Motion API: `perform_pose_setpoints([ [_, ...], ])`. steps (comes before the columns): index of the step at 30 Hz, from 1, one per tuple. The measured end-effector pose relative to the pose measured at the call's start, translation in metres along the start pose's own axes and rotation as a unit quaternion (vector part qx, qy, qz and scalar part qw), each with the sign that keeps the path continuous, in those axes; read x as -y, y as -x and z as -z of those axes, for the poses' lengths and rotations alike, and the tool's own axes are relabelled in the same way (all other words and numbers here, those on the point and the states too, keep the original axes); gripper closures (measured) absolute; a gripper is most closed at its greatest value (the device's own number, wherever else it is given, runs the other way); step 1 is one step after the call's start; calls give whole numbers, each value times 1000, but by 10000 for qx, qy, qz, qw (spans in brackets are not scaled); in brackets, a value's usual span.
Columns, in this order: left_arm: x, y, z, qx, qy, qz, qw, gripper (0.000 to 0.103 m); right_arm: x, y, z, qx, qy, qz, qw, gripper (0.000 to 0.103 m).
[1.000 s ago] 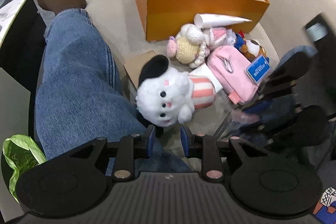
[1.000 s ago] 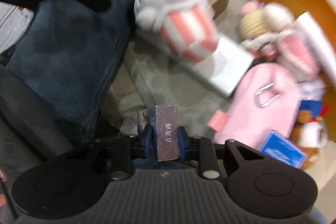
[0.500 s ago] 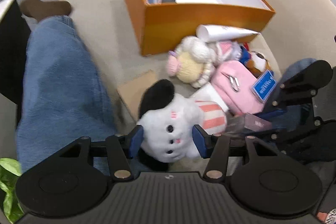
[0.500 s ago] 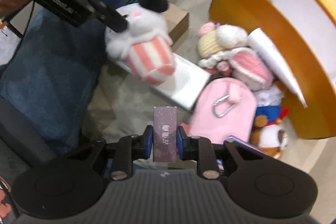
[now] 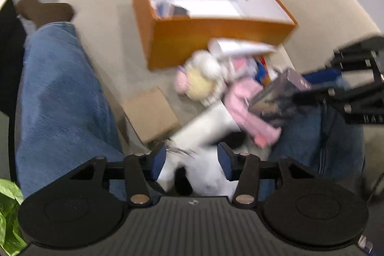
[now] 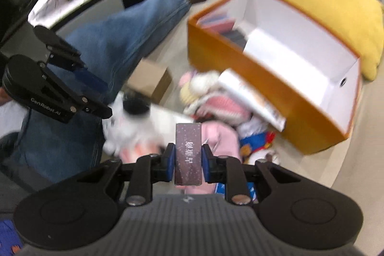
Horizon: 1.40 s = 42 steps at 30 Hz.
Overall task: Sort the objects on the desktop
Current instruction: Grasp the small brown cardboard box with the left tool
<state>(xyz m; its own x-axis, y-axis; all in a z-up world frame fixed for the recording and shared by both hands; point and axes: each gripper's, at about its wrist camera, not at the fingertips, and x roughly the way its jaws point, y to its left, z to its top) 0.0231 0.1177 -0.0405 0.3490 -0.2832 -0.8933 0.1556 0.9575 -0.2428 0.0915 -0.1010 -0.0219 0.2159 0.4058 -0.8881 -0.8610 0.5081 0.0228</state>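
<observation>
My left gripper (image 5: 192,158) has its jaws wide apart around the blurred white plush toy (image 5: 204,174), whose head lies between the blue pads; I cannot tell whether they touch it. The plush also shows in the right wrist view (image 6: 129,121). My right gripper (image 6: 188,158) is shut on a small dark purple box (image 6: 188,155) with white lettering, held up above the pile. The same box (image 5: 280,88) and the right gripper (image 5: 312,90) appear at the right of the left wrist view. An open orange box (image 6: 276,78) with a white inside stands beyond the pile.
A pile lies in front of the orange box (image 5: 216,32): a yellow-pink crochet doll (image 5: 199,78), a pink pouch (image 5: 249,107), a white tube (image 5: 240,47), a flat white box (image 5: 206,126), a brown cardboard box (image 5: 148,112). My jeans-clad leg (image 5: 60,92) lies left. A yellow cushion (image 6: 336,6) sits behind.
My left gripper has dropped lower onto the white plush, which now sits deeper between its open jaws. My right gripper has lifted the purple box higher, towards the orange box.
</observation>
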Motion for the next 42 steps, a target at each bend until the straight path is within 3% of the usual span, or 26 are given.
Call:
perform_pose_setpoints([
  [5,-13,-16,-21,-103,335,-516,9981,46,0,-15,-23,262,-236,-343,9988,79],
  [10,-32,-42,-27,-348,732,-531,9953,46,-3,-35,-44,367,-395,-631,9965,79],
  [16,-39,-67,-33,-393,1224,-610,9898,33,5,-61,-55,242,-414,-527,9975,79],
  [22,-28,-88,-42,-454,1371,-992,9845,29,17,-69,-57,134,-498,-601,9969,79],
  [30,-33,-111,-40,-670,1578,-1125,9788,29,32,-79,-53,100,-780,-913,9927,79],
  [36,-34,-91,-36,-389,1613,-898,9820,31,33,-61,-49,286,-876,-917,9915,79],
  [42,-24,-37,-45,80,1403,-609,9882,31,42,-12,-52,726,-1053,-857,9881,79],
])
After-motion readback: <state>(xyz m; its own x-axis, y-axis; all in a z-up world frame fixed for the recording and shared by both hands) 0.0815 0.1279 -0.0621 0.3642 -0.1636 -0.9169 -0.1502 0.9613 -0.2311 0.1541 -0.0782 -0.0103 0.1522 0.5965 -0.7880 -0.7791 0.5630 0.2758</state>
